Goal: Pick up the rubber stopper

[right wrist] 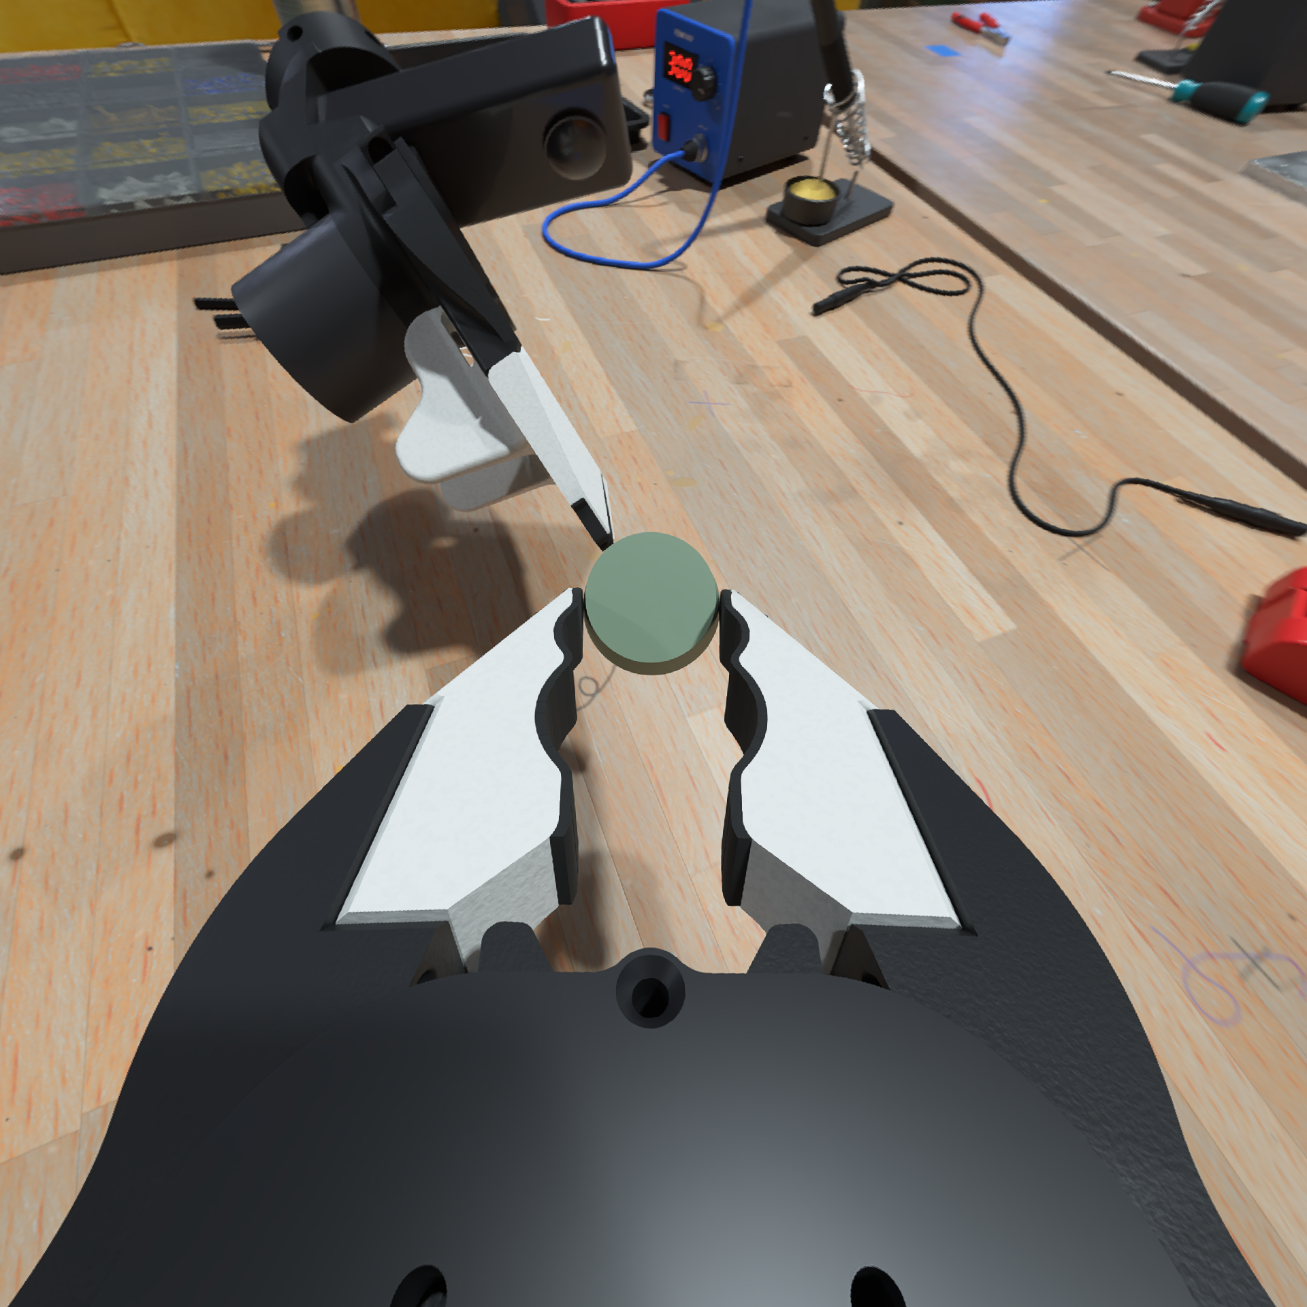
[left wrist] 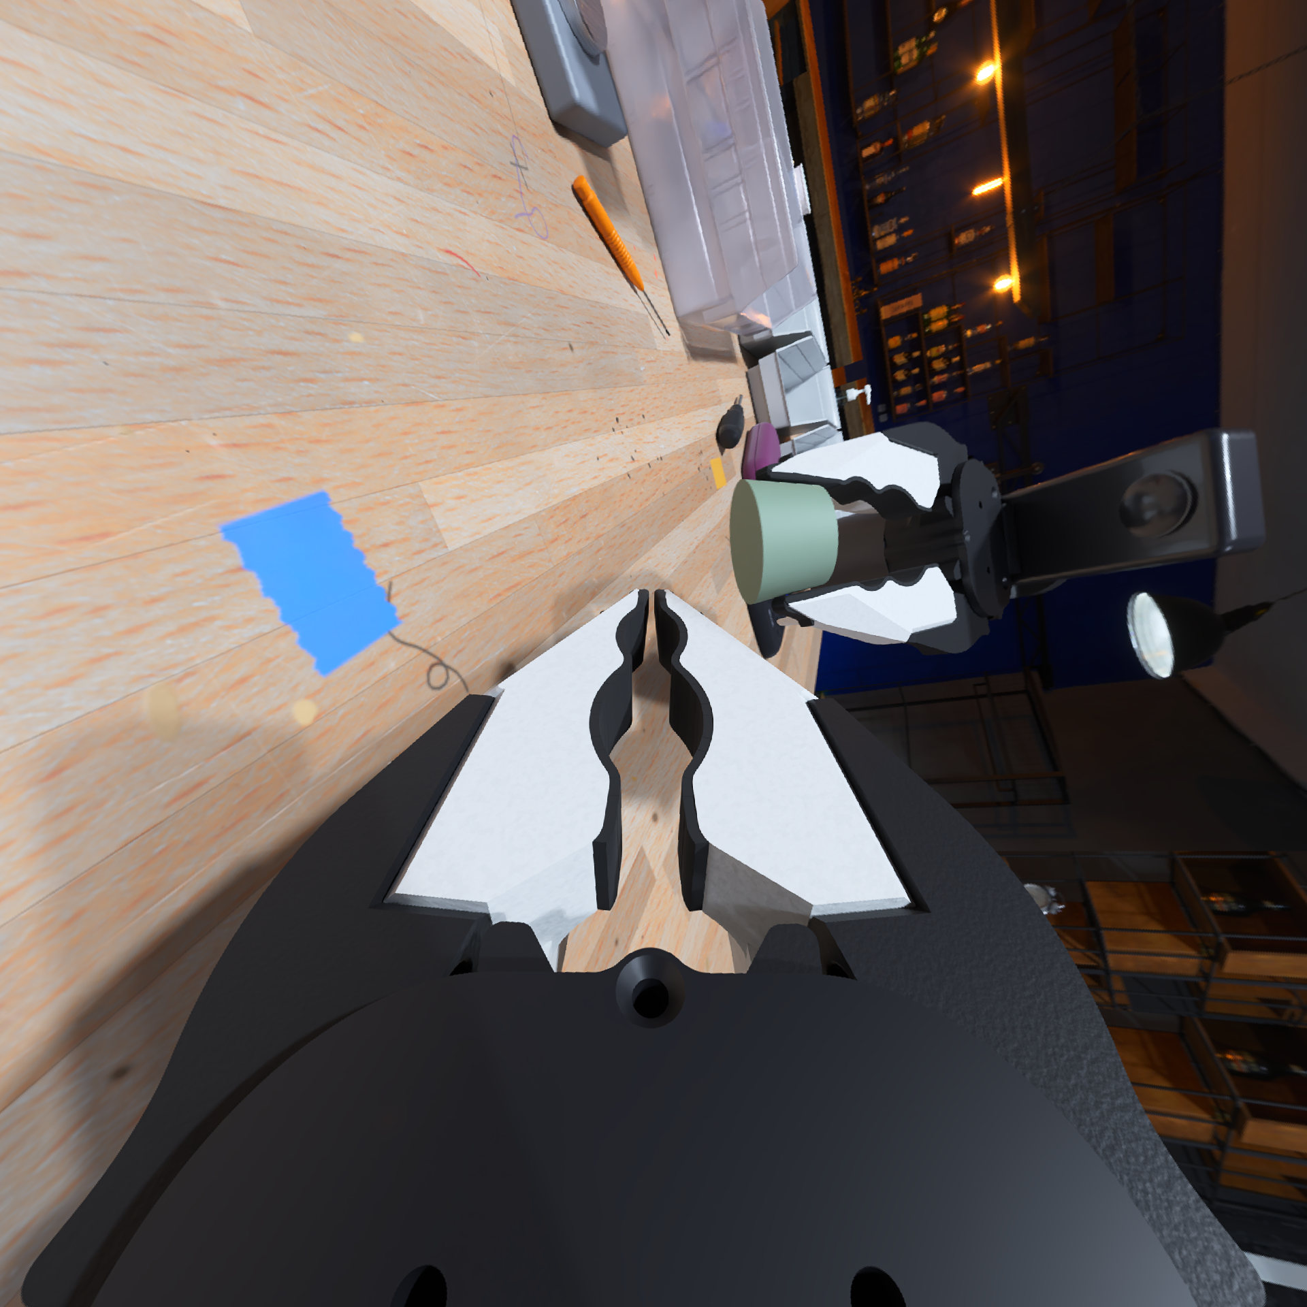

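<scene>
The rubber stopper [right wrist: 649,608] is a pale green tapered plug. My right gripper [right wrist: 651,601] is shut on it, with one fingertip on each side. In the left wrist view the stopper [left wrist: 781,541] sits between the right gripper's [left wrist: 778,543] fingers, a little off the wooden table [left wrist: 283,318], wide end toward the table. My left gripper [left wrist: 651,600] is shut and empty, its tips almost touching. In the right wrist view the left gripper [right wrist: 597,523] points down at the stopper's far edge, very close to it.
A blue tape patch [left wrist: 311,580], an orange tool [left wrist: 608,233] and a clear organizer box [left wrist: 714,163] lie on the table. A blue soldering station [right wrist: 714,92], its stand [right wrist: 827,198], a black cable [right wrist: 1004,424], a red object [right wrist: 1280,636] and a parts tray [right wrist: 120,134] surround the work area.
</scene>
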Available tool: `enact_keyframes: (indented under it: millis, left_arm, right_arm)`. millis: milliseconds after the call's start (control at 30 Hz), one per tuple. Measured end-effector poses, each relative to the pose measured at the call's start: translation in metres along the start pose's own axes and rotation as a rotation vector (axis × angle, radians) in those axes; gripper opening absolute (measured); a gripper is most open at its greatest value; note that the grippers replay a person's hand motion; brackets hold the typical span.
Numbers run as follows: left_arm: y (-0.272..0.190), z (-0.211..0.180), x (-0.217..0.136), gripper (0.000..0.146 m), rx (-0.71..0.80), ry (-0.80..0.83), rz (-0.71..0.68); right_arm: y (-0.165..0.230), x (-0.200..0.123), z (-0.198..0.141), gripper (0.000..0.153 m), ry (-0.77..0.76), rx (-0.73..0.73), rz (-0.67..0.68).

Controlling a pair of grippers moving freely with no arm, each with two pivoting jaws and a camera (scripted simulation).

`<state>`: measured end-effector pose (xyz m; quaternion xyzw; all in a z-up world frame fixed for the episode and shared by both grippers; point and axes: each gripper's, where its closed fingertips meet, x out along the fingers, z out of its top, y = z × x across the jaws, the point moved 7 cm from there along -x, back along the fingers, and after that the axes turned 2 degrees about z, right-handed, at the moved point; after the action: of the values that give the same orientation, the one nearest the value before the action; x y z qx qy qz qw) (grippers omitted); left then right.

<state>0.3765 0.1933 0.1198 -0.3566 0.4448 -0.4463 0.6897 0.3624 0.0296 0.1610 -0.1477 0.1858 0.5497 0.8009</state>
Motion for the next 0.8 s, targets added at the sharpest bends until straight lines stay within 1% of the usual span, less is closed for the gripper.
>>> enact_keyframes:
  millis: [100,200,267,333,400,433,533,667,733,800]
  left_arm:
    - [0.000,-0.001,-0.008,0.001,0.028,-0.007,0.024]
    - [0.000,-0.008,-0.017,0.001,0.024,-0.008,0.007]
    - [-0.002,-0.014,-0.021,0.001,0.032,-0.002,-0.003]
    - [-0.005,-0.023,-0.028,0.001,0.061,-0.012,0.000]
    - [-0.009,-0.031,-0.035,0.001,0.089,-0.014,-0.007]
    - [-0.011,-0.035,-0.038,0.001,0.098,-0.020,-0.014]
    - [-0.016,-0.045,-0.038,0.001,0.114,-0.049,-0.041]
    - [-0.023,-0.061,-0.025,0.001,0.116,-0.112,-0.084]
    - [-0.025,-0.071,-0.019,0.001,0.109,-0.161,-0.111]
    - [-0.025,-0.082,-0.012,0.001,0.095,-0.206,-0.135]
  right_arm:
    - [-0.001,0.011,0.003,0.038,0.003,0.000,0.087]
    - [-0.003,0.013,0.007,0.038,0.027,-0.037,0.270]
    - [0.001,0.009,0.006,0.038,0.078,-0.079,0.387]
    - [0.013,-0.002,-0.004,0.038,0.119,-0.125,0.522]
    - [0.023,-0.014,-0.025,0.038,0.206,-0.126,0.627]
    - [0.024,-0.017,-0.037,0.038,0.256,-0.130,0.643]
    - [0.020,-0.018,-0.066,0.038,0.341,-0.085,0.575]
    - [0.022,-0.019,-0.087,0.038,0.328,-0.022,0.523]
    - [0.025,-0.019,-0.094,0.038,0.324,-0.010,0.519]
    - [0.025,-0.018,-0.098,0.038,0.316,0.008,0.485]
